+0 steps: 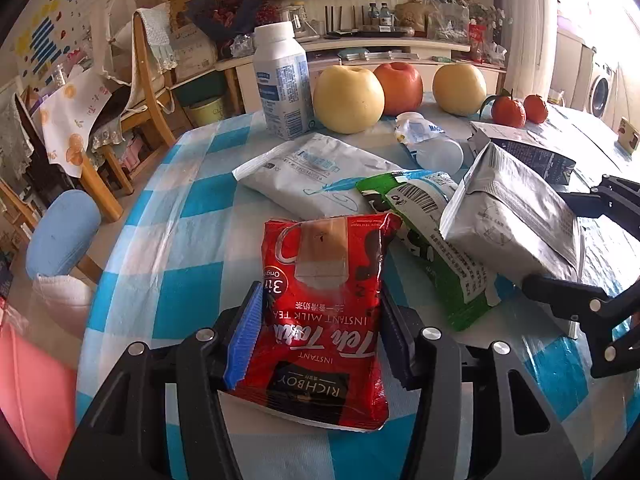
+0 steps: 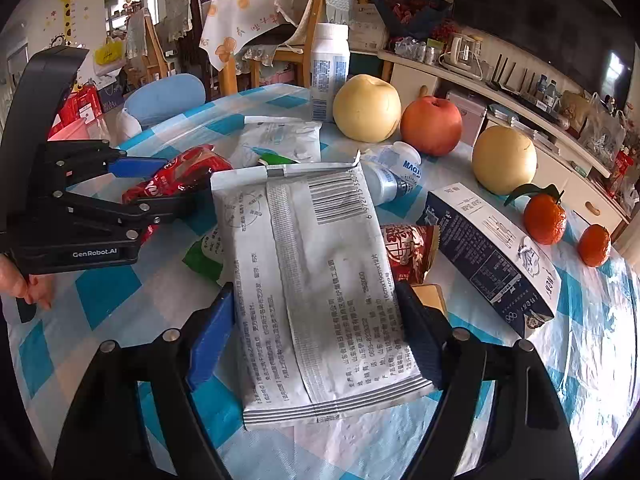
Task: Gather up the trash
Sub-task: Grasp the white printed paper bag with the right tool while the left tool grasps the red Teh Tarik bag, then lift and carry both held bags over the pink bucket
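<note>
My left gripper (image 1: 320, 312) is shut on a red instant milk tea packet (image 1: 324, 300), pinched between its blue pads just above the checked tablecloth. My right gripper (image 2: 316, 320) is shut on a silver foil bag (image 2: 316, 280); it also shows in the left wrist view (image 1: 516, 216). Other trash lies on the table: a green wrapper (image 1: 436, 240), a white pouch (image 1: 316, 176), a crushed small bottle (image 2: 390, 172), a red snack wrapper (image 2: 408, 252) and a dark blue carton (image 2: 496, 248). The left gripper (image 2: 188, 188) shows at the left of the right wrist view.
Two yellow pears (image 1: 348, 98) (image 1: 459, 88), a red apple (image 1: 399, 82) and two tangerines (image 2: 545, 218) (image 2: 594, 245) sit at the far side with an upright white bottle (image 1: 282, 80). Wooden chairs (image 1: 148, 80) and a blue stool (image 1: 62, 232) stand beyond the table edge.
</note>
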Demonstrator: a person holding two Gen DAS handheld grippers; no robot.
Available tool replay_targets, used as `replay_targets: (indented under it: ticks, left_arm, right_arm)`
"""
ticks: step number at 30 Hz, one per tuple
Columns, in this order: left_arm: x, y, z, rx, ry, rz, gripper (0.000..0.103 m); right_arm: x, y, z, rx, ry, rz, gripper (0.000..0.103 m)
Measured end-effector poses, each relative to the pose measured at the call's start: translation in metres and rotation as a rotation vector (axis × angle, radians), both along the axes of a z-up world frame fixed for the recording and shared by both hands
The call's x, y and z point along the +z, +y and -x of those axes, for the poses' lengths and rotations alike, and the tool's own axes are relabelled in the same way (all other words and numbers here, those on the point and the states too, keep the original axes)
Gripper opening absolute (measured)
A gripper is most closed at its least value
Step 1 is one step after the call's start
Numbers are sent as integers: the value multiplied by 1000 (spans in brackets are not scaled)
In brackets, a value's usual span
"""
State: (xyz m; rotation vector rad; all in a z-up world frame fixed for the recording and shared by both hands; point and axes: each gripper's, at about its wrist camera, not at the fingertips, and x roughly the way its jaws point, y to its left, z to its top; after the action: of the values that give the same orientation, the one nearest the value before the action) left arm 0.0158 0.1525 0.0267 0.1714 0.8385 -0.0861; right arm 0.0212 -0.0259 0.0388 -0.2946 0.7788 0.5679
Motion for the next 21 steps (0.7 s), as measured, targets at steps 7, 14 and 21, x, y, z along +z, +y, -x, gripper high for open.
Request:
replay_targets:
  ticks: [7, 14, 21]
  left_arm:
    - [4, 9, 21, 39, -12, 86, 54]
    - [8, 25, 36, 75, -34, 177, 54]
    - [10, 38, 40, 97, -44, 238, 52]
  right_arm:
    - [0, 3, 10, 14, -15, 18, 72]
    - [3, 1, 22, -6, -36, 16, 69]
    - [6, -7, 34, -45, 16, -71, 69]
